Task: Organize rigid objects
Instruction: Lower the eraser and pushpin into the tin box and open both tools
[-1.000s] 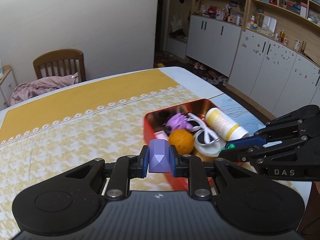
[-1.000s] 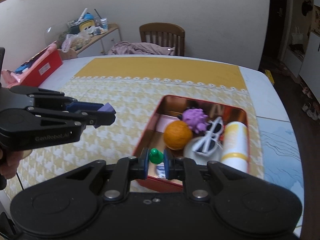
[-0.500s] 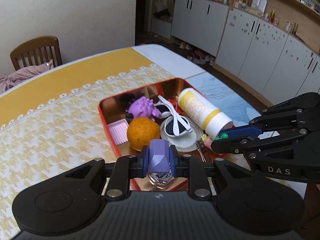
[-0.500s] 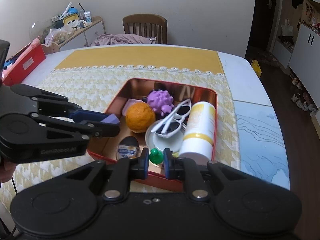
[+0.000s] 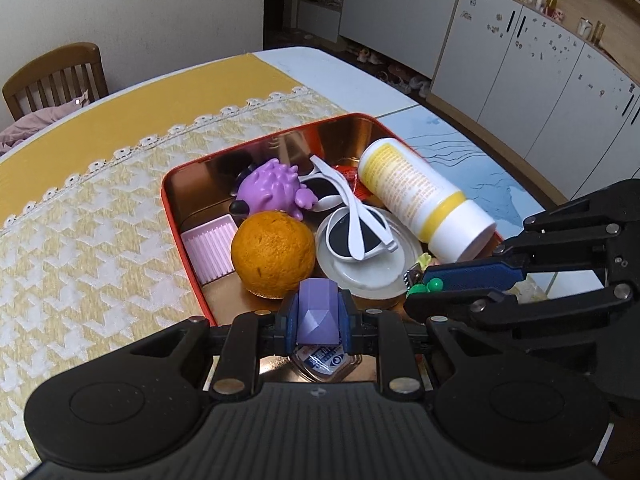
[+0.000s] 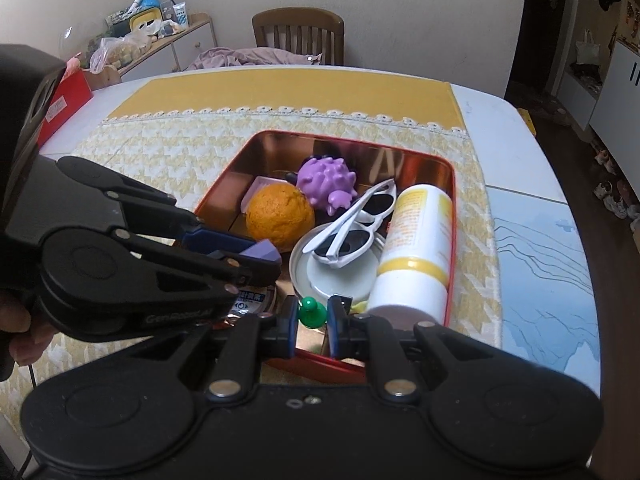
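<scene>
Left wrist view: the left gripper (image 5: 319,317) clamps a purple block (image 5: 318,312), with the red tin (image 5: 173,216) ahead of and below its jaws. The right gripper (image 6: 313,317) pinches a green peg (image 6: 312,312) over the tin's near rim. Both pieces look ready for dropping in. Next, each should find a bare patch beside the orange (image 5: 273,258), then let go.

Home dining room: table (image 5: 312,60), chair (image 6: 298,34), cabinets (image 5: 500,40).
</scene>
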Tool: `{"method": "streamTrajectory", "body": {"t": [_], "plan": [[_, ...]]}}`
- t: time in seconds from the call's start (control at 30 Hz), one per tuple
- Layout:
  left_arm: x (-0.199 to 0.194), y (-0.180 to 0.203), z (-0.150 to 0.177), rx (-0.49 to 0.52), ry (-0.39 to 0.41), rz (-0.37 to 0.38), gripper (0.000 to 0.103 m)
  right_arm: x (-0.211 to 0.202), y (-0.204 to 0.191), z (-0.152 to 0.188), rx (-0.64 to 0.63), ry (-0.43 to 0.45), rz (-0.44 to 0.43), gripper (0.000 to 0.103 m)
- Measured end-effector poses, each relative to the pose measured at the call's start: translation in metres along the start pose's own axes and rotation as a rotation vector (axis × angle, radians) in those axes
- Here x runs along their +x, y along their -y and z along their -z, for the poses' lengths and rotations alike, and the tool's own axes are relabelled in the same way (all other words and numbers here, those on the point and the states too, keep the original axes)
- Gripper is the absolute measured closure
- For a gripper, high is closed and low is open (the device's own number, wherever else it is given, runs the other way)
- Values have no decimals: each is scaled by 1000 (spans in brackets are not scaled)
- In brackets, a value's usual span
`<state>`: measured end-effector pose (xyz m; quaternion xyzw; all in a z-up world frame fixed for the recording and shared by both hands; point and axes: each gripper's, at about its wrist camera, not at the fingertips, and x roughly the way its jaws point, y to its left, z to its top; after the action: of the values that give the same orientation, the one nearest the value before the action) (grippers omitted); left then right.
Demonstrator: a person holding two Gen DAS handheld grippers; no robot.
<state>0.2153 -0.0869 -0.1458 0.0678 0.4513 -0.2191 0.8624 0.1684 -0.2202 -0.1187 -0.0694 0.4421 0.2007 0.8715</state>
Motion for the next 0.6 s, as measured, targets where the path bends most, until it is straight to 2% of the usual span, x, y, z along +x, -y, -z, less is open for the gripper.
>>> {"method": "streamTrajectory", "body": {"t": [0.2,0.47,0.6], "plan": [[7,-2,-3,-2,-19,7,82,7,-1,0,4,-13,3,89],[9,-5,-3,-11,-37,17,82,6,0,0,25,-15,4,81],[5,-5,-3,-5,-36,28,82,2,1,0,46,-6,-5,81]]}}
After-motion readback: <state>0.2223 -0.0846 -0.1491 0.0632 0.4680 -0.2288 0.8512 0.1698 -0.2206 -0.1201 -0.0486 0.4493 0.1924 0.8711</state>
